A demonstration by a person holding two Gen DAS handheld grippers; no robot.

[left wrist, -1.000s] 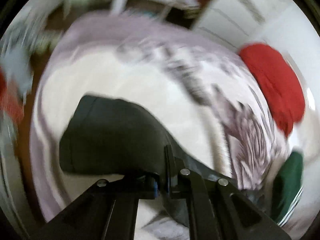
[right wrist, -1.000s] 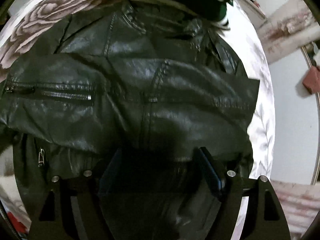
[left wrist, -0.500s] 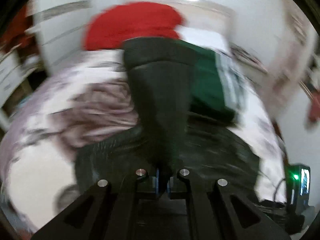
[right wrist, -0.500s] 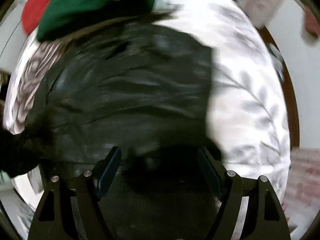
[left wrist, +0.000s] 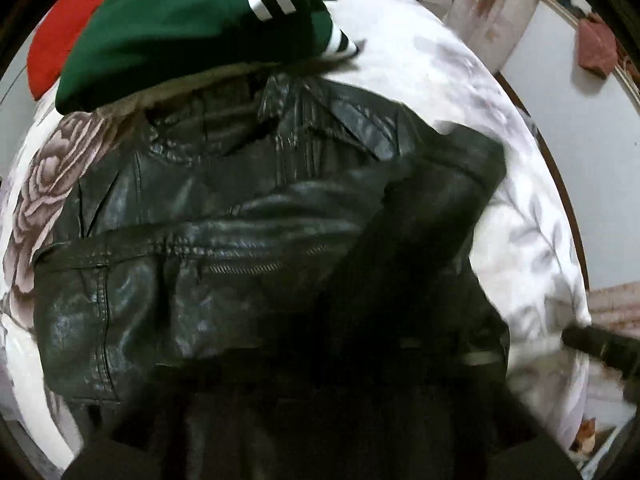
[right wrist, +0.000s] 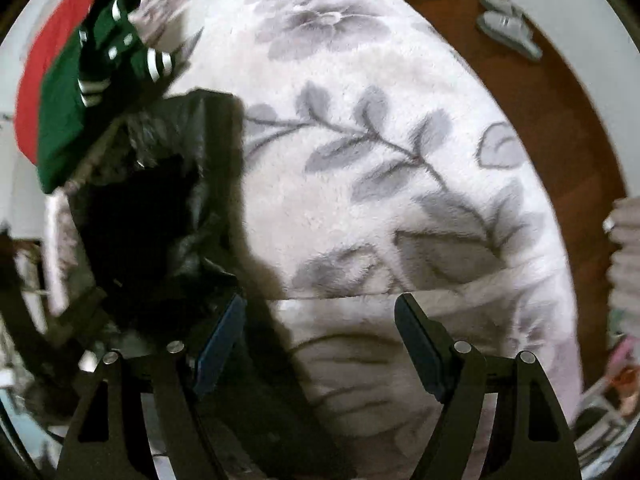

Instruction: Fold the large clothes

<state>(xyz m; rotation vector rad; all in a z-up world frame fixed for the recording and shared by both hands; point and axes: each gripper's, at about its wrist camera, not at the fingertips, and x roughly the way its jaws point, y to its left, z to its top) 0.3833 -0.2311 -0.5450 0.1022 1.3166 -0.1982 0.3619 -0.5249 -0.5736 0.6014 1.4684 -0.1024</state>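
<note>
Bed: floral blanket [right wrist: 360,208], wood floor [right wrist: 560,92] beyond its edge.
Jacket [left wrist: 200,264]: sleeve now laid across it.
Right gripper [right wrist: 320,344]: jaws spread, swung off jacket.
Left gripper: jaws hidden, cannot tell.

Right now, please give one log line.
black leather jacket: on floral blanket | right gripper: open, empty | left gripper: fingers hidden

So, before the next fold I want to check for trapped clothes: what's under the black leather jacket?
Around the black leather jacket, only the white floral blanket shows. At its collar end, a green striped garment overlaps it from above. Whatever lies beneath the jacket's middle is covered.
</note>
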